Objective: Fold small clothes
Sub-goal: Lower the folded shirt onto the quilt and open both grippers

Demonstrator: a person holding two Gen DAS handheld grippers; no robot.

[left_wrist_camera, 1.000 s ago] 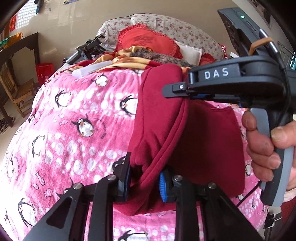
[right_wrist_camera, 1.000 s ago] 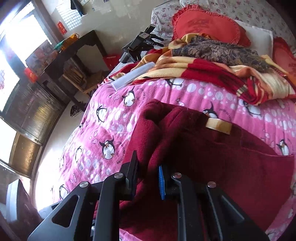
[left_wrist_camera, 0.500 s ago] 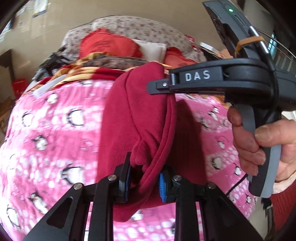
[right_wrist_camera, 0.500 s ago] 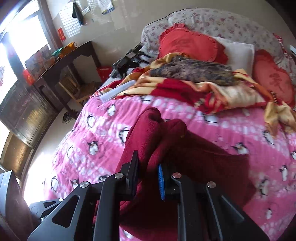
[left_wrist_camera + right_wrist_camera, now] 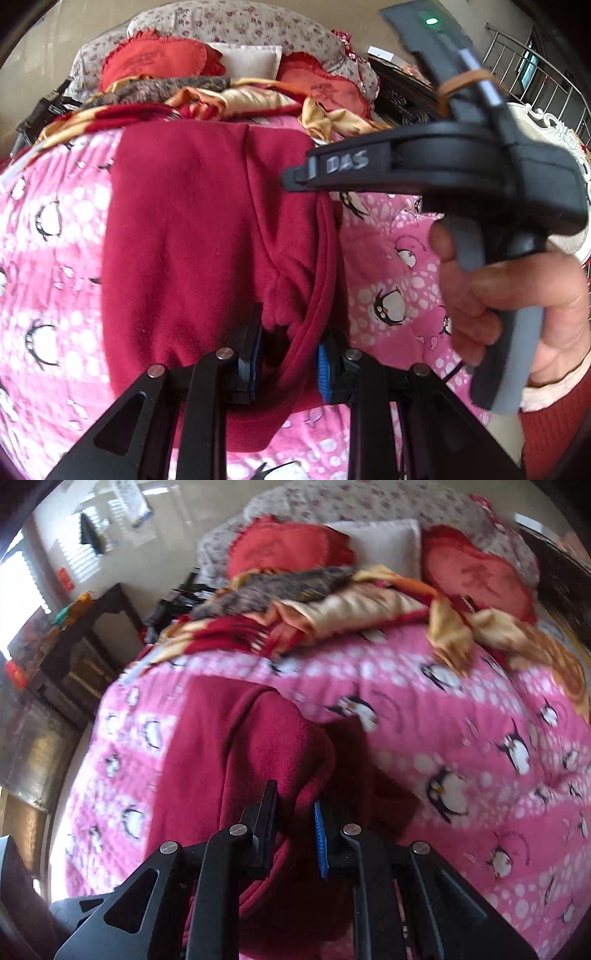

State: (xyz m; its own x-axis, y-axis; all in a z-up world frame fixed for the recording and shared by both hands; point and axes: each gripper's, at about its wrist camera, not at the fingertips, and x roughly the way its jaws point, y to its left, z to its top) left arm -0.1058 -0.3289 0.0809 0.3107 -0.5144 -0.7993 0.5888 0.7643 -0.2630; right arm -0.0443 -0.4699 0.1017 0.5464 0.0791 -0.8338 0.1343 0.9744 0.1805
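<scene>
Only leftward: right claw (image 5: 295,177) gripping garment (image 5: 192,240).

The garment (image 5: 192,236) lies on the quilt (image 5: 51,280), toward its left. Behind it a blanket (image 5: 332,609) is heaped across the bed; pillows (image 5: 376,546) lie farthest back. A desk (image 5: 85,627) stands far left.

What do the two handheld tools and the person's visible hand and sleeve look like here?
Both tools are black. The left tool has blue pads on the fingers and silver rivets. The right tool bears white "DAS" lettering, a grey handle, an orange rubber band and a green light. The right hand is bare, with a dark red sleeve over a pale cuff.
</scene>
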